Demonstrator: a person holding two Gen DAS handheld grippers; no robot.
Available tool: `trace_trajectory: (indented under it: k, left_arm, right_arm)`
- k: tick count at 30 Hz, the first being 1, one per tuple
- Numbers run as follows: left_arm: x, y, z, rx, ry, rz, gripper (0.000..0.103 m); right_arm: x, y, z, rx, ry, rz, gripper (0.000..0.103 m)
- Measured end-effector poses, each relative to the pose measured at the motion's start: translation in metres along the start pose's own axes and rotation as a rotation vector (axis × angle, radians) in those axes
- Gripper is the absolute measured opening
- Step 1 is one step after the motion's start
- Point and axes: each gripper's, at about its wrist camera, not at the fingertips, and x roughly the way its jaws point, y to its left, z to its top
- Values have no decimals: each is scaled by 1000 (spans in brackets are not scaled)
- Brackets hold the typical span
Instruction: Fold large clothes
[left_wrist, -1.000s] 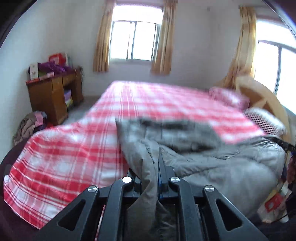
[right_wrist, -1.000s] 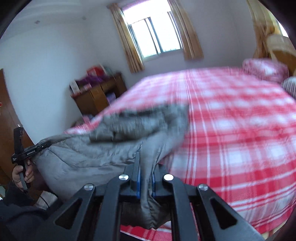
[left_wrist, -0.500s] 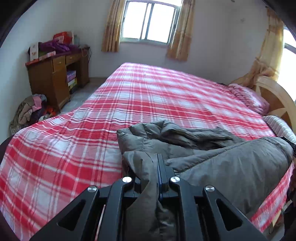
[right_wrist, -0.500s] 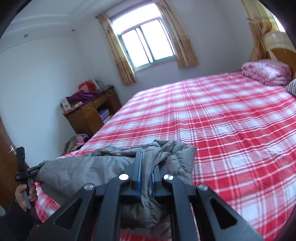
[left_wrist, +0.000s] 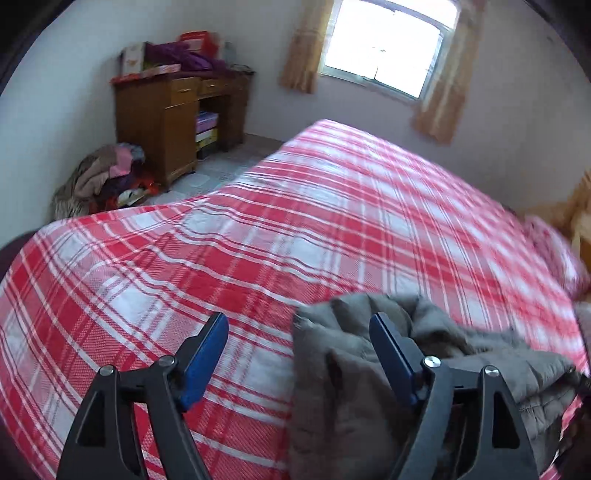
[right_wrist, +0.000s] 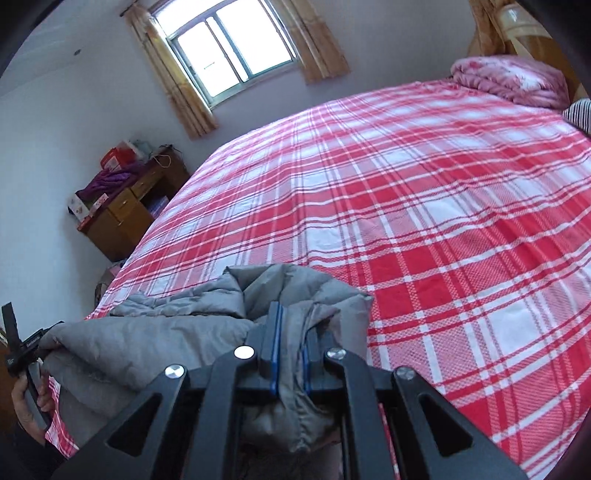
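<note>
Left tongs (left_wrist: 295, 332) have just been opening, wide now, letting the grey jacket (left_wrist: 369, 387) go; right tongs (right_wrist: 291, 343) are pinching its padding tight. I'm laying it bunched at the bed's (right_wrist: 424, 221) near edge, folding barely begun.

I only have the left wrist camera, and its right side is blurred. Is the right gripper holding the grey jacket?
Observer: Yes. The right gripper is shut on a fold of the grey jacket, at the near edge of the bed.
Operator: What lies at the head end?
Observer: A folded pink quilt, with the edge of a striped pillow beside it.
Operator: Does the jacket lie flat?
Observer: No, it is bunched up, with a puffy ridge just ahead of the fingers.
</note>
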Motion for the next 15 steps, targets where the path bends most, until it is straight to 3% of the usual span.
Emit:
trace_trajectory:
  k: [4,5,6,8,10,15]
  left_arm:
    - [-25,5,5,-39,-99,86,79]
    - [-32,3,6,-40,-122,94,79]
    - [-38,0,6,-38,-146,93,79]
    - [-51,-12,4,-22,-187,91,82]
    - [-55,-32,2,20,-196,79,83]
    - [-40,-96,-15,197,-169,104,84]
  right_arm:
    - [7,-3,17,26,-13,8,21]
    - [5,-1,22,32,-26,4,31]
    - [4,0,26,38,-39,3,55]
    - [-8,6,32,48,-105,-28,87]
    - [-18,14,35,34,-161,-60,87]
    - [-4,69,36,-129,-106,-143,69]
